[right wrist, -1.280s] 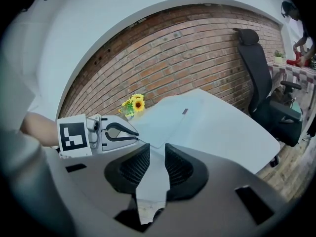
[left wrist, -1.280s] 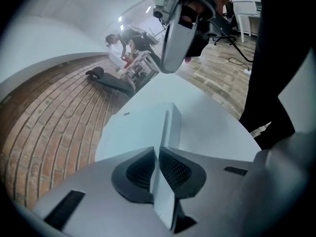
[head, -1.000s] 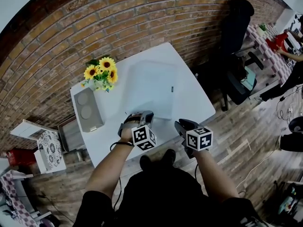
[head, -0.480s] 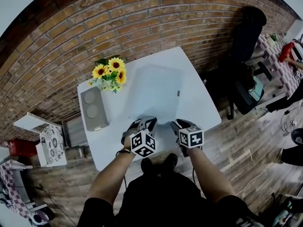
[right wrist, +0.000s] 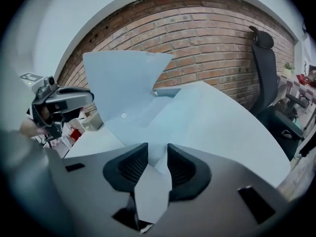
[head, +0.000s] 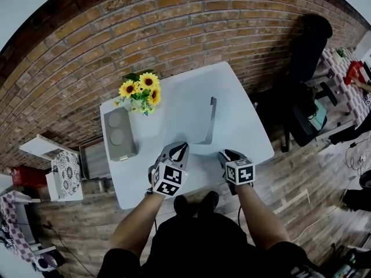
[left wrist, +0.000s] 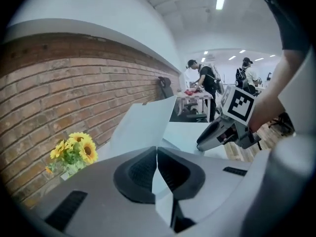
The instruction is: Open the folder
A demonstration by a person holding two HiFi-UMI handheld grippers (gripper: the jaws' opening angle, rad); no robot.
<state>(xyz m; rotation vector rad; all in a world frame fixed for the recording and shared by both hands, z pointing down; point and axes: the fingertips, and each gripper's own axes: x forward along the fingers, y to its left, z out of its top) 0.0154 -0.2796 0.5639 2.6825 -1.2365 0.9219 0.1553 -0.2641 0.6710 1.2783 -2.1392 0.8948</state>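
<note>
The pale blue folder lies on the white table (head: 249, 146). Its front cover (head: 211, 118) stands raised, seen edge-on from above. My left gripper (head: 181, 147) is shut on that cover's near corner; in the left gripper view the sheet (left wrist: 145, 125) runs up from between the pads (left wrist: 157, 151). My right gripper (head: 225, 154) hangs at the folder's near right corner. Its jaws are closing, and a corner of the lower sheet (right wrist: 207, 122) lies between them (right wrist: 157, 149) with a gap on each side. The lifted cover (right wrist: 123, 85) rises at the left of the right gripper view.
A bunch of sunflowers (head: 142, 90) and a grey box (head: 120, 133) stand at the table's left side. A brick wall (head: 174, 22) runs behind. A black office chair (head: 310, 39) is at the right, a white side table (head: 61, 175) at the left. People stand far off (left wrist: 205, 80).
The cover has gone from flat on the table to standing up. My left gripper rose and rolled with it. The right gripper sank toward the folder's near right corner.
</note>
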